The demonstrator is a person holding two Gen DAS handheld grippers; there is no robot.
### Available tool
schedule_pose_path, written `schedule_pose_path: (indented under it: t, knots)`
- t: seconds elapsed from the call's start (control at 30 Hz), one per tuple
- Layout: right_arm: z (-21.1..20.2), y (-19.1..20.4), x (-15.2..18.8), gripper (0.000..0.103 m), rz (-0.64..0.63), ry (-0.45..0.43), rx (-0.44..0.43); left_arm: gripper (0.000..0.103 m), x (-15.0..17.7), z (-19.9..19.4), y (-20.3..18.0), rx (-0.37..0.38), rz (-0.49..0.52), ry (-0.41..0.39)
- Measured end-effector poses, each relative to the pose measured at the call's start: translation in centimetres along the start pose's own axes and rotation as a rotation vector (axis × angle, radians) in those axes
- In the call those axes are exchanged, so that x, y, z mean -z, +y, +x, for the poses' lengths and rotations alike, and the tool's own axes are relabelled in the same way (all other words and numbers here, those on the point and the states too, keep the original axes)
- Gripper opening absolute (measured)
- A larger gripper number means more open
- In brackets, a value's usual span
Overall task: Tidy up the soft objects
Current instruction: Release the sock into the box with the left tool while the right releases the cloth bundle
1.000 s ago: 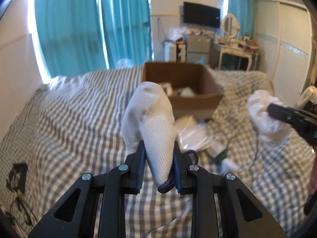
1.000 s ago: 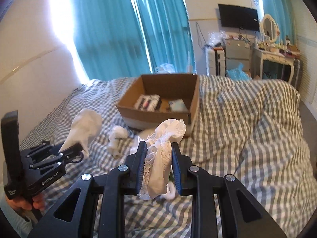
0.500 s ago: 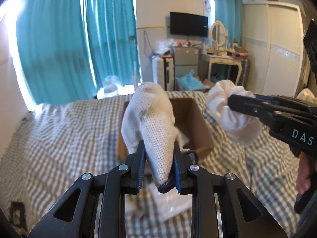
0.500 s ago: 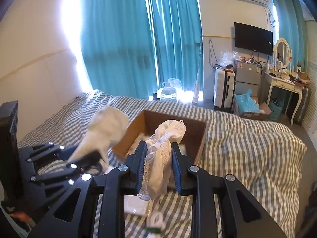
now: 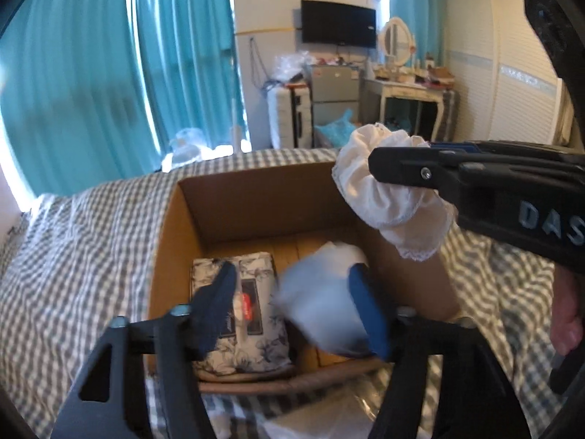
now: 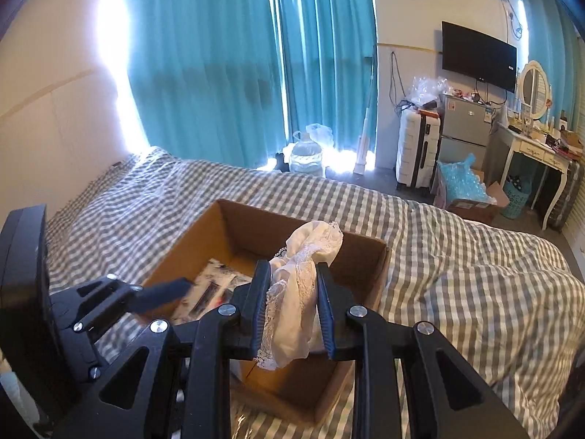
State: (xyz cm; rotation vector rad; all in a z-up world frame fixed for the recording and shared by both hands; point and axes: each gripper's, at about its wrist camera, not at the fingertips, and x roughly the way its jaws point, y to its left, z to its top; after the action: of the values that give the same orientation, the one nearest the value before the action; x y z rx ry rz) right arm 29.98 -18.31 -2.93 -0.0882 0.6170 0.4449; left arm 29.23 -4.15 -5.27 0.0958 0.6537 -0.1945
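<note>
The only legible lettering is the raised pale "DAS", cut off by the frame's right edge, on the black body of the right gripper (image 5: 398, 168) at the right of the left wrist view; the print on the floral packet (image 5: 245, 311) in the box is too blurred to read.

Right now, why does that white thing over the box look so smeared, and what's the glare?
Left wrist view: the white sock is motion-blurred between the opening left gripper fingers, above the cardboard box. Right wrist view: window light past the teal curtains washes out the wall; fisheye bends the edges.
</note>
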Motion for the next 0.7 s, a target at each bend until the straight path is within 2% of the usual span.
schedule_pose_path:
  t: [0.13,0.17,0.2,0.23,0.27,0.33,0.47,0.6,0.7]
  knots:
    - [1.5,-1.3,0.4,0.025,0.026,0.014,0.010,0.067,0.5,-0.1,0.9,0.002,-0.022,0.002]
    - [1.6,-1.5,0.6,0.038,0.032,0.015,0.024,0.067,0.5,-0.1,1.0,-0.003,-0.027,0.001]
    - [1.7,-1.4,0.7,0.069,0.032,0.012,0.040,0.068,0.5,-0.5,1.3,-0.005,-0.037,0.000]
    - [1.6,-1.4,0.6,0.084,0.031,0.010,0.048,0.069,0.5,-0.9,1.5,-0.007,-0.046,-0.007]
    - [1.0,-1.4,0.8,0.093,0.030,-0.008,0.049,0.071,0.5,-1.4,1.8,-0.016,-0.054,-0.016]
    - [0.1,-1.3,0.8,0.093,0.028,-0.021,0.044,0.079,0.3,-2.6,1.8,-0.041,-0.058,-0.028]
    - [-3.5,-1.3,0.3,0.093,0.024,-0.035,0.077,0.080,0.2,-6.3,2.0,-0.081,-0.055,-0.069]
    - [-8.3,-0.7,0.2,0.093,0.024,-0.050,0.106,0.089,0.2,-11.5,1.8,-0.110,-0.055,-0.107]
    - [-11.8,0.3,0.5,0.093,0.000,-0.049,0.135,0.089,0.2,-15.5,2.0,-0.122,-0.081,-0.122]
